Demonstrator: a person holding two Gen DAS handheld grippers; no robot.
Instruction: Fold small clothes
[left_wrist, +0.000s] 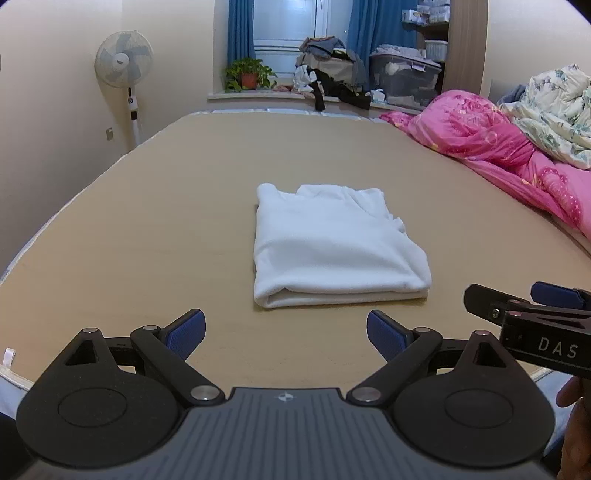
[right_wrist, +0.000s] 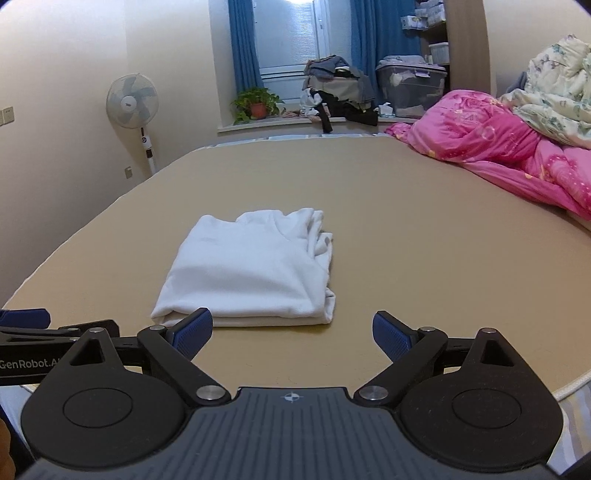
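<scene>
A white garment (left_wrist: 332, 247) lies folded into a compact rectangle on the tan bed surface (left_wrist: 147, 240); it also shows in the right wrist view (right_wrist: 251, 273). My left gripper (left_wrist: 286, 334) is open and empty, just short of the garment's near edge. My right gripper (right_wrist: 291, 334) is open and empty, its left finger close to the garment's near left corner. The right gripper shows at the right edge of the left wrist view (left_wrist: 528, 317). The left gripper shows at the left edge of the right wrist view (right_wrist: 33, 332).
A pink quilt (left_wrist: 498, 147) and a floral quilt (left_wrist: 554, 107) are heaped along the bed's right side. A standing fan (left_wrist: 123, 62) is at the left wall. A windowsill holds a potted plant (left_wrist: 249, 75), piled clothes (left_wrist: 332, 70) and a storage bin (left_wrist: 404, 79).
</scene>
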